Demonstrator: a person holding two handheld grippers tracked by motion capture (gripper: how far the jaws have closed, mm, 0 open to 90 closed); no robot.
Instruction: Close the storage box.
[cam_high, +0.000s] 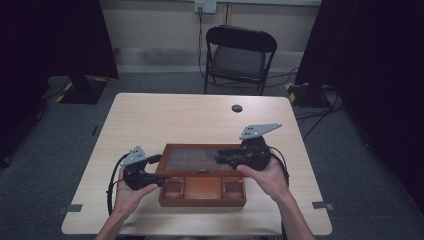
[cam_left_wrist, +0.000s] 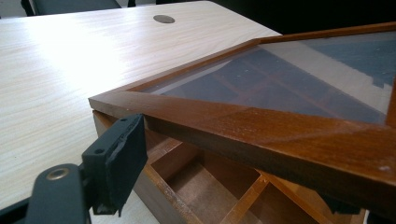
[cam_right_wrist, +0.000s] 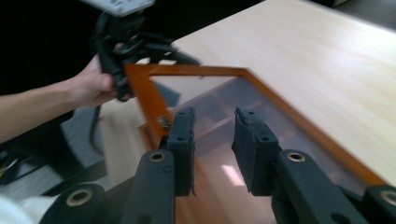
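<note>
Box (cam_high: 202, 190) of dark wood sits on the tabletop (cam_high: 165, 115) near my edge, its glass lid (cam_high: 197, 159) lifted partway, so the front compartments lie exposed. My left gripper (cam_high: 156, 171) clamps the lid's wooden frame at its left front corner, one pad (cam_left_wrist: 122, 158) outside the frame. My right gripper (cam_right_wrist: 212, 149) hangs above the glass near the lid's right side, jaws a small gap apart with nothing between them.

Wooden box (cam_high: 202, 192) on table (cam_high: 165, 115), at its near edge. Glass lid (cam_high: 197, 159) raised over box's rear part; front compartments uncovered. Chair (cam_high: 239, 55) behind table. Left gripper (cam_high: 161, 170) at lid's left edge, right gripper (cam_high: 222, 156) above lid.
</note>
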